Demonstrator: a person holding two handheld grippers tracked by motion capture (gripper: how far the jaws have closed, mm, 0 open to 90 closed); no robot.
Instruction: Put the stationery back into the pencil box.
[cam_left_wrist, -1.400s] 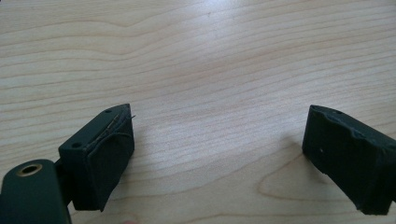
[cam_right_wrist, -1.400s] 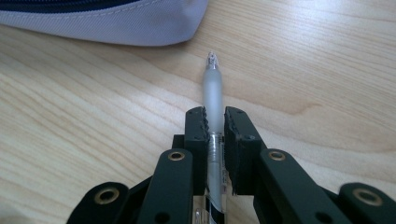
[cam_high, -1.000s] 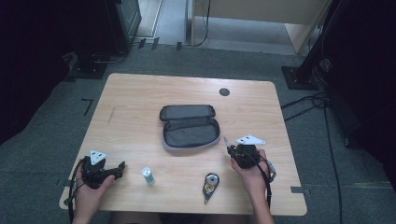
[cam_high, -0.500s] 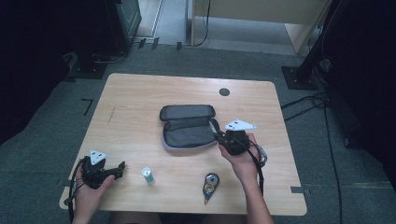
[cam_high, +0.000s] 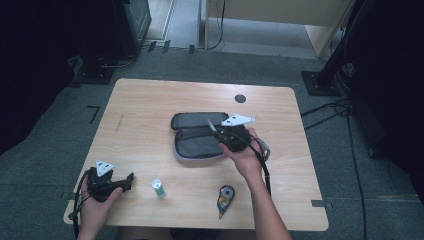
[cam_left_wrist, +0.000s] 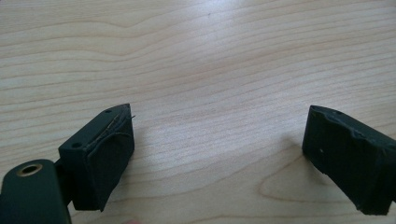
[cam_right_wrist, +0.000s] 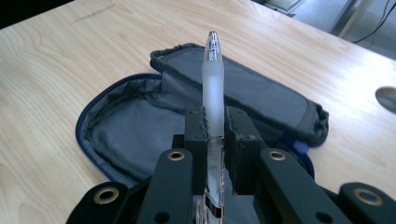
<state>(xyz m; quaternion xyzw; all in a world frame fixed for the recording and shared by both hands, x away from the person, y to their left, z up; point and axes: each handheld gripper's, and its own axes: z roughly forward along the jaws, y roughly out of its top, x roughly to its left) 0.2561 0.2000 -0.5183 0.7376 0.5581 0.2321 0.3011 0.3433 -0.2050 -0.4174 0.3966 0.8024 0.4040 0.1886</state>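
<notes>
from above, my right gripper (cam_high: 218, 134) hangs over the open grey fabric pencil case (cam_high: 200, 142), clamping a frosted clear plastic pen (cam_high: 212, 128); my left gripper (cam_high: 131, 177) sits near the case's left, jaws wide. in the right gripper view, the pen (cam_right_wrist: 213, 79) stands pinched above the case (cam_right_wrist: 140, 121).

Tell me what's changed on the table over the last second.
The right tool, shut on a frosted clear plastic pen, has moved from the table's right side towards the middle, so it is now above the open grey fabric pencil case. The left tool, the small white bottle and the correction tape dispenser stayed put.
</notes>
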